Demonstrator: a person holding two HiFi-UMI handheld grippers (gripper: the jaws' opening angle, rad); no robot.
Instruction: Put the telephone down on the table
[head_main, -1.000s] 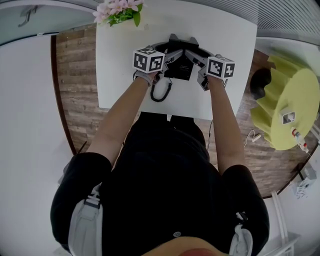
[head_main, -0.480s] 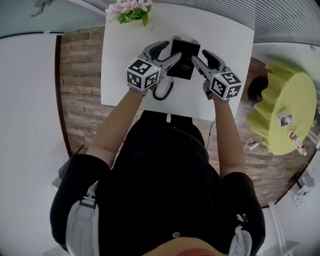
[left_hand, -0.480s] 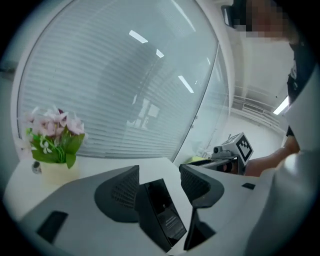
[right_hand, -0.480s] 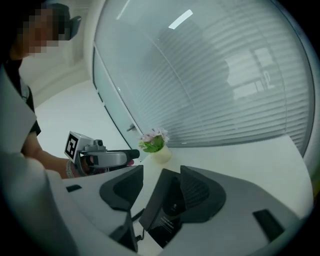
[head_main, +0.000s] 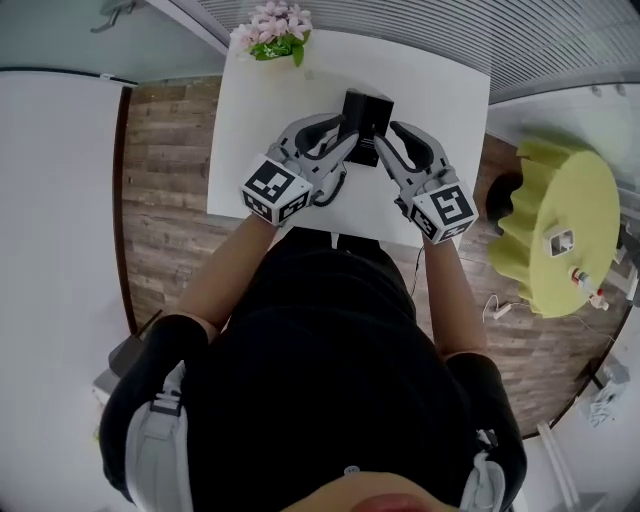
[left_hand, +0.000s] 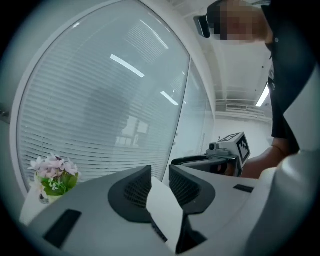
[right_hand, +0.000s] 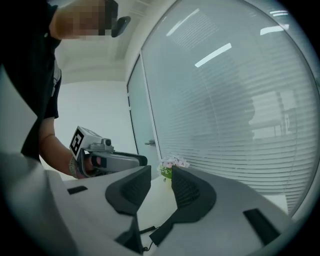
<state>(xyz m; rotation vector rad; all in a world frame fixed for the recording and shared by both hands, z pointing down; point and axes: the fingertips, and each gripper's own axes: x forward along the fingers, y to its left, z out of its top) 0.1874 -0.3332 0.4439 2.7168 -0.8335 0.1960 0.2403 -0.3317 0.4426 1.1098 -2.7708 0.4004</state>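
The black telephone (head_main: 367, 118) lies on the white table (head_main: 255, 120), and its coiled cord (head_main: 328, 188) trails toward the near edge. My left gripper (head_main: 348, 137) hovers above the phone's left side and my right gripper (head_main: 392, 140) above its right side. Both point level toward the far glass wall. The jaws of both have just been closing and stand part-way apart, with nothing between them. In the left gripper view only table top shows between the fingers of the left gripper (left_hand: 160, 171). In the right gripper view the right gripper (right_hand: 161, 174) frames bare table and a thin cable.
A pot of pink flowers (head_main: 278, 30) stands at the table's far left corner. A glass wall with blinds (left_hand: 100, 100) runs behind the table. A yellow-green round stand (head_main: 555, 225) sits on the wooden floor to the right.
Both grippers have lifted from beside the telephone and rolled toward level. Their jaws have narrowed. The telephone has stayed on the table.
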